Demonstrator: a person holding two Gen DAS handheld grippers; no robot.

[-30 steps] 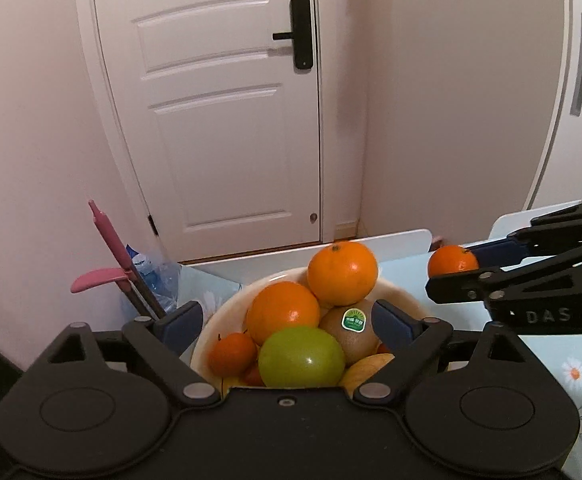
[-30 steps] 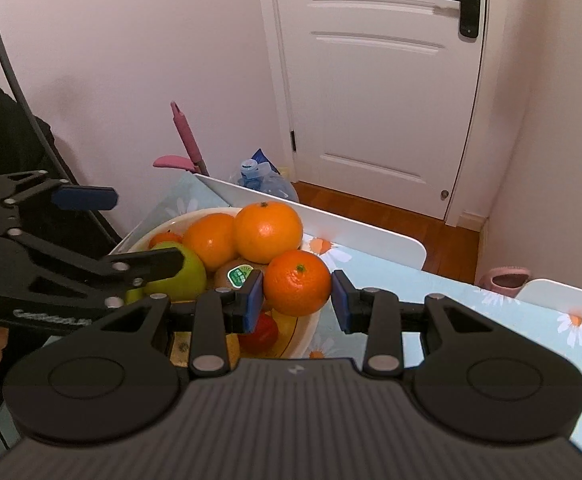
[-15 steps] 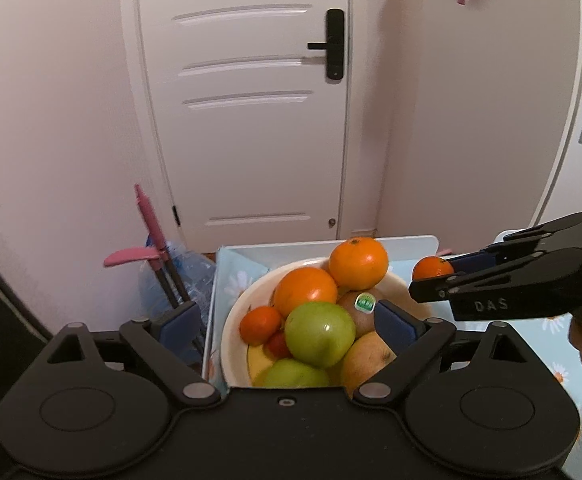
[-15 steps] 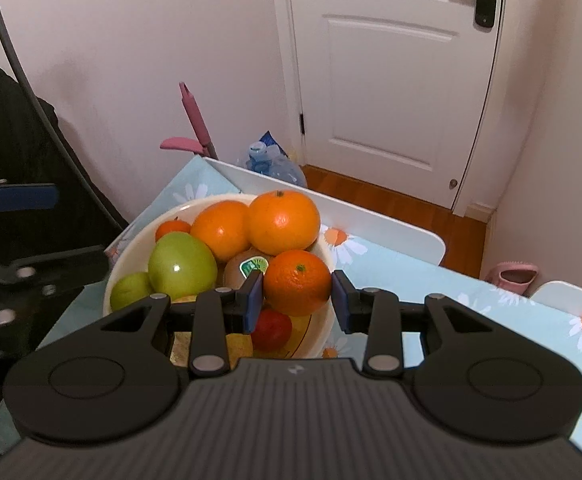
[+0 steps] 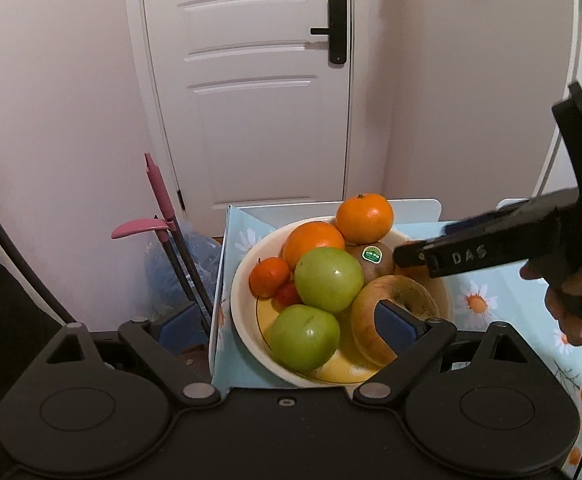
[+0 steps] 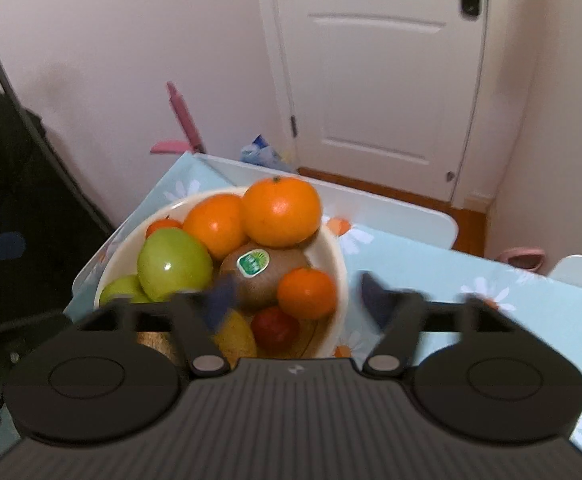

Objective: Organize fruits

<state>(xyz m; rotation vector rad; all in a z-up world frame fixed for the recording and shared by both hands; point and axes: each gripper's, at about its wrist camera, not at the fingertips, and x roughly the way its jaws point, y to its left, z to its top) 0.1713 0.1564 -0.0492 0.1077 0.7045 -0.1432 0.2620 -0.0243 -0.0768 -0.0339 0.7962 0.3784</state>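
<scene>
A cream bowl (image 5: 247, 272) (image 6: 337, 256) on the table's corner holds oranges, two green apples (image 5: 328, 279), a stickered kiwi (image 6: 265, 276), a yellow-brown pear (image 5: 395, 308) and small red fruits. A small orange (image 6: 307, 293) rests in the bowl by its right rim. My right gripper (image 6: 295, 296) is open above it, jaws wide on either side, empty. It shows from the side in the left wrist view (image 5: 423, 254). My left gripper (image 5: 287, 326) is open and empty over the bowl's near side.
The table has a light blue daisy cloth (image 6: 451, 280). White chair backs (image 6: 371, 208) stand beyond it, with a white door (image 5: 251, 80) behind. A pink-handled tool (image 5: 159, 196) and a plastic bag (image 5: 175, 268) are on the floor to the left.
My right gripper has opened and let the small orange go into the bowl. My left gripper has pulled back and risen, showing more of the bowl.
</scene>
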